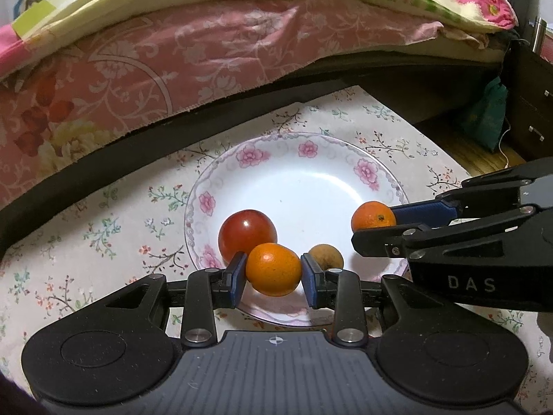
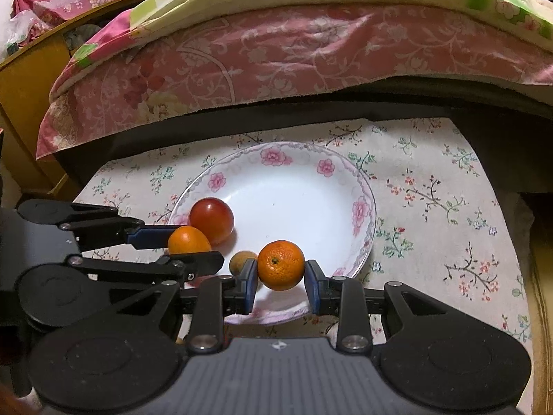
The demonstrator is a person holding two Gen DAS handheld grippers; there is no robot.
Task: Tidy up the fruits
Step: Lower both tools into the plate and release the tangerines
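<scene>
While each hand-held gripper (image 1: 273,271) (image 2: 280,269) clamps an orange (image 1: 273,269) (image 2: 280,265), the right one reads "DAS".

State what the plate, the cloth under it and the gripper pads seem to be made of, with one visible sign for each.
Plate: likely glazed ceramic; glossy white with printed pink flowers on the rim.
Cloth: woven fabric, matte, floral print; it lies soft and slightly wrinkled.
Pads: probably rubber or soft plastic; dull blue facings on black metal or plastic fingers.
</scene>
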